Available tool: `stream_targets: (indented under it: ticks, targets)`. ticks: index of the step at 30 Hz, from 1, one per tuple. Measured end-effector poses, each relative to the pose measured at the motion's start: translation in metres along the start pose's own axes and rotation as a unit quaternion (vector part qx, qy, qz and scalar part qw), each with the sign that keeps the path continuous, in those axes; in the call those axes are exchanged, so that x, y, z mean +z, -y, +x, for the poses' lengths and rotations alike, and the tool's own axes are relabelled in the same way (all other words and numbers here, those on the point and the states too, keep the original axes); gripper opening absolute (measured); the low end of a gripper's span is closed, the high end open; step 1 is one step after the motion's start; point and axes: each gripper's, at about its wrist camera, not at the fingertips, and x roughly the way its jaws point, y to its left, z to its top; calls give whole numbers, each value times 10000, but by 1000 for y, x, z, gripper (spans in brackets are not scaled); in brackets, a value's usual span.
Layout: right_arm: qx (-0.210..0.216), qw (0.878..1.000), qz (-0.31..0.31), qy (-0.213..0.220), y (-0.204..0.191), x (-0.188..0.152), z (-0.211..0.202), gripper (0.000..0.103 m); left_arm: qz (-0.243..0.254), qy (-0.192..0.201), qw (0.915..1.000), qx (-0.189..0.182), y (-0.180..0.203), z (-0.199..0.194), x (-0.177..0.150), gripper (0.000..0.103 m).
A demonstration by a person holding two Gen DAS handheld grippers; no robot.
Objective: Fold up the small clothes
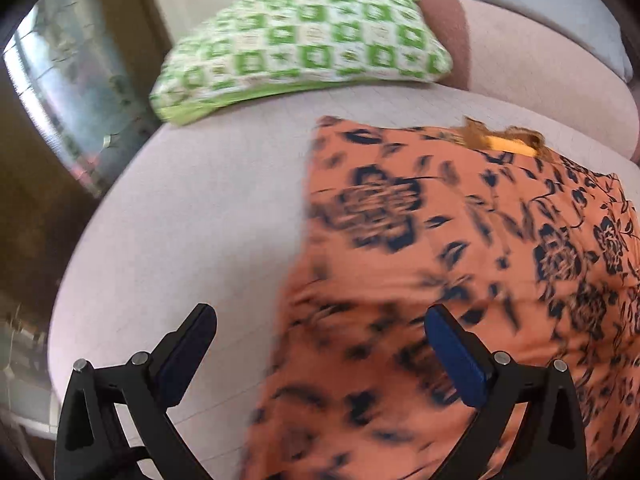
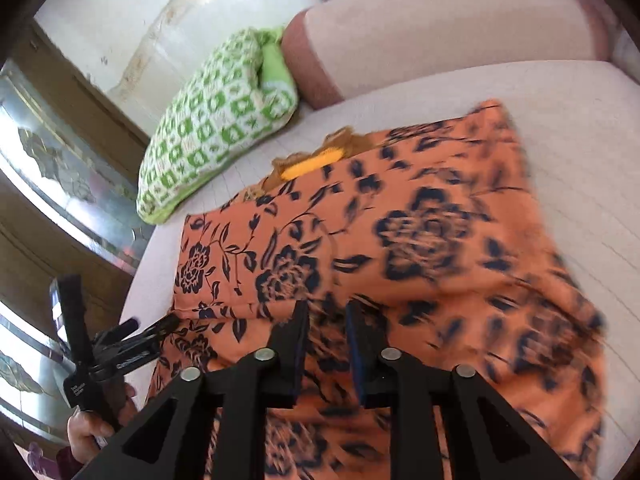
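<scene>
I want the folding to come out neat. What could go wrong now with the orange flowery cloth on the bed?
1. The right tongs are open just a little, right above the orange flowery cloth. They might snag it and spoil the fold.
2. A yellow piece pokes out at the cloth's far edge, so that end may stay lumpy.
3. The left tongs are wide open at the cloth's side edge. A careless swing could ruffle it.

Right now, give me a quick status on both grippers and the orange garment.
Left gripper open, empty. Right gripper slightly open, nothing clamped. Orange floral garment lying partly folded on bed. Green pillow clear of it.
</scene>
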Motion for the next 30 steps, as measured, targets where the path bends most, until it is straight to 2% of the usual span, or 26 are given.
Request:
stream_targets:
  ticks: [2, 3, 4, 6, 9, 11, 13, 14, 16, 20, 24, 27, 30]
  targets:
    - [-60, 9999, 43, 136, 12, -8, -23, 42, -110, 67, 9999, 80, -23, -13, -19, 103]
    - [-34, 9997, 142, 207, 20, -14, -35, 65, -202, 60, 9997, 86, -40, -20, -33, 103]
    - [23, 9990, 316, 318, 31, -21, -50, 77, -274, 16, 9996, 49, -52, -22, -43, 103]
    - [105, 9964, 677, 503, 53, -36, -78, 77, -416, -170, 9989, -165, -74, -24, -63, 103]
    - [117, 9932, 1054, 482, 81, -57, -112, 77, -706, -349, 9952, -575, -107, -31, -92, 102]
    - [55, 9913, 1222, 493, 93, -67, -129, 77, -670, -411, 9932, -864, -114, -36, -106, 89]
    - [48, 9898, 1348, 448, 103, -76, -140, 77, -497, -480, 9907, -1175, -111, -39, -117, 69]
    - [32, 9891, 1411, 423, 108, -80, -145, 77, -417, -524, 9892, -1304, -108, -39, -122, 65]
    - [-38, 9882, 1489, 364, 114, -87, -150, 77, -281, -649, 9851, -1566, -103, -36, -129, 48]
    - [-11, 9863, 1640, 192, 123, -95, -149, 77, -176, -700, 9760, -2056, -100, -35, -137, 46]
    - [-81, 9856, 1686, -36, 130, -102, -144, 77, -47, -723, 9570, -2810, -93, -40, -143, 47]
    - [-78, 9836, 1789, -223, 141, -106, -138, 77, 124, -754, 9556, -2844, -87, -36, -142, 48]
    - [-29, 9794, 1970, -442, 153, -113, -132, 77, -104, -809, 9474, -3096, -96, -33, -140, 48]
